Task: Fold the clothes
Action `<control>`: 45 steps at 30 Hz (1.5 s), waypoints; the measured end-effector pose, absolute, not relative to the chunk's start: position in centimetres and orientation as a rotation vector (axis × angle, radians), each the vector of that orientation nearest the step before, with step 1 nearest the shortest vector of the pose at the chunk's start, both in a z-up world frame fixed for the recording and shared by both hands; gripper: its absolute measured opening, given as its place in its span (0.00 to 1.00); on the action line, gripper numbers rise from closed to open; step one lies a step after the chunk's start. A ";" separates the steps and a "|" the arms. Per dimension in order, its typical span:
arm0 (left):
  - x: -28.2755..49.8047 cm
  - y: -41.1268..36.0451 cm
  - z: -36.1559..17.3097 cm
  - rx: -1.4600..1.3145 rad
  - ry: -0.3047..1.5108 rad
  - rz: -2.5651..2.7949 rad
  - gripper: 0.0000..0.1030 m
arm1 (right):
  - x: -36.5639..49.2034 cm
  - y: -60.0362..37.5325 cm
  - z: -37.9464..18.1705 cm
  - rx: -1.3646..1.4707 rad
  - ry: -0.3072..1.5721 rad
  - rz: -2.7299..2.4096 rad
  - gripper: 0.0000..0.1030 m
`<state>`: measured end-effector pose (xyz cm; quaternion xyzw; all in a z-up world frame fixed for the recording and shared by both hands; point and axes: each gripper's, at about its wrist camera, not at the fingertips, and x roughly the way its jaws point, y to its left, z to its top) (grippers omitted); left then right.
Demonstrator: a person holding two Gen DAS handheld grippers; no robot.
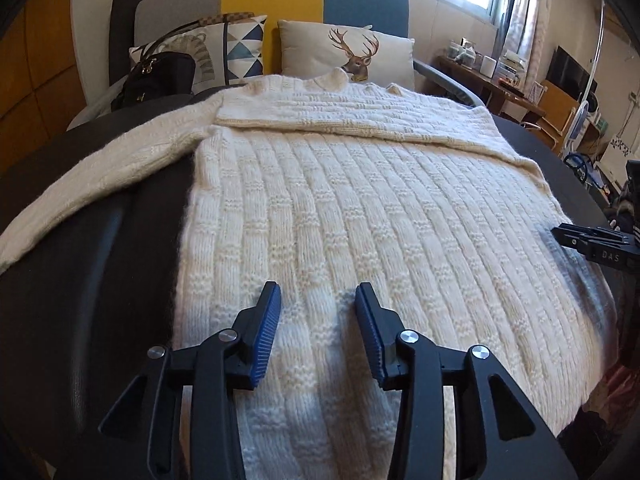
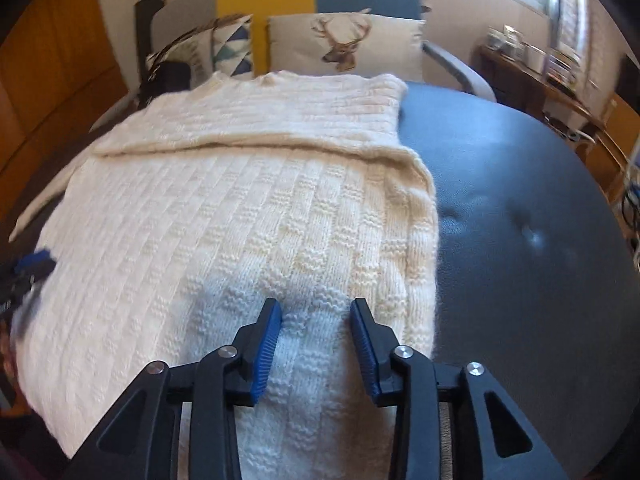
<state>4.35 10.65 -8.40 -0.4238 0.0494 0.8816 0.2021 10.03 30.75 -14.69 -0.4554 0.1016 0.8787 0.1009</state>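
A cream knitted sweater [image 1: 340,200] lies flat on a dark round table [image 1: 100,280], collar at the far side. One sleeve [image 1: 360,120] is folded across the chest; the other sleeve [image 1: 100,172] stretches out to the left. My left gripper [image 1: 318,300] is open and empty over the sweater's near hem. My right gripper [image 2: 316,316] is open and empty over the hem near the sweater's right edge [image 2: 424,240]; it also shows in the left wrist view [image 1: 588,244] at the right. The sweater fills the right wrist view [image 2: 240,220].
A sofa with a deer cushion [image 1: 352,56], a patterned cushion [image 1: 224,52] and a black handbag [image 1: 156,76] stands behind the table. A wooden desk [image 1: 492,80] with clutter is at the right. Bare dark tabletop [image 2: 520,220] lies right of the sweater.
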 end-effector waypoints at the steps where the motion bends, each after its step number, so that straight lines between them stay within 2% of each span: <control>1: 4.3 10.5 -8.4 -1.187 0.130 2.459 0.41 | 9.9 30.8 -14.6 -1.329 0.314 2.589 0.39; 4: 4.1 10.5 -8.4 -1.201 0.115 2.457 0.41 | 9.5 30.8 -14.7 -1.298 0.326 2.585 0.49; 7: 4.6 10.7 -8.5 -1.194 0.142 2.477 0.41 | 9.7 29.6 -14.5 -1.335 0.213 2.595 0.50; 10: 5.4 10.2 -8.5 -1.189 0.136 2.483 0.41 | 11.4 29.8 -14.3 -1.389 0.238 2.608 0.52; 18: 6.2 7.4 -5.8 -1.142 0.040 2.470 0.41 | 14.1 30.1 -11.4 -1.462 0.305 2.665 0.54; 21: 6.4 7.5 -5.6 -1.153 0.047 2.444 0.42 | 14.0 27.6 -10.4 -1.521 0.232 2.747 0.54; 25: 6.2 7.7 -8.0 -1.242 0.096 2.435 0.43 | 13.4 25.7 -13.0 -1.708 0.131 2.655 0.55; 33: 4.5 6.0 -6.2 -1.217 -0.079 2.450 0.46 | 9.6 25.0 -7.8 -1.434 0.275 2.804 0.56; 36: 3.3 7.0 -6.7 -1.216 -0.067 2.447 0.48 | 6.1 24.1 -9.2 -1.536 0.341 2.751 0.56; 38: 3.2 8.0 -7.4 -1.233 -0.007 2.448 0.49 | 4.8 23.4 -12.3 -1.687 0.221 2.586 0.56; 39: 3.2 8.4 -7.8 -1.242 0.025 2.449 0.49 | 4.8 23.2 -13.2 -1.695 0.174 2.556 0.59; 45: 0.7 8.9 -3.7 -1.059 -0.030 2.416 0.49 | 3.8 23.7 -10.2 -1.636 0.260 2.707 0.59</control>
